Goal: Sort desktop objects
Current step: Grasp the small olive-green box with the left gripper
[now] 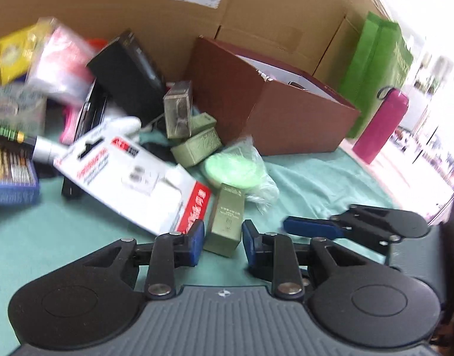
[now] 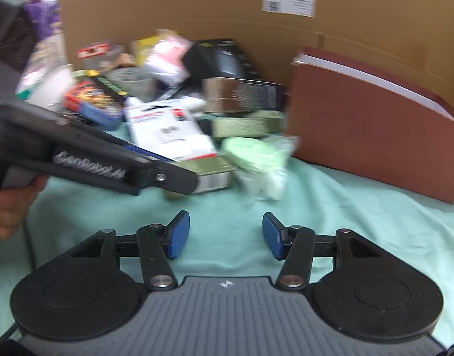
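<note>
— Where's the olive box [image 1: 226, 221]?
— On the green-clothed bench [image 1: 310, 184], between the left gripper [image 1: 222, 238]'s parted fingers [image 1: 197, 237], untouched.
— And the right gripper [image 2: 225, 234]?
— Spread wide over bare cloth, holding nothing.

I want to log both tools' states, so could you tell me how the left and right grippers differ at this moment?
The left gripper has its jaws either side of a small olive-green box, open with gaps showing; the right gripper has only teal cloth between its jaws. The left jaws stand narrower, the right jaws wider apart. The left sits at the clutter's edge, the right short of it. Both have blue pads.
</note>
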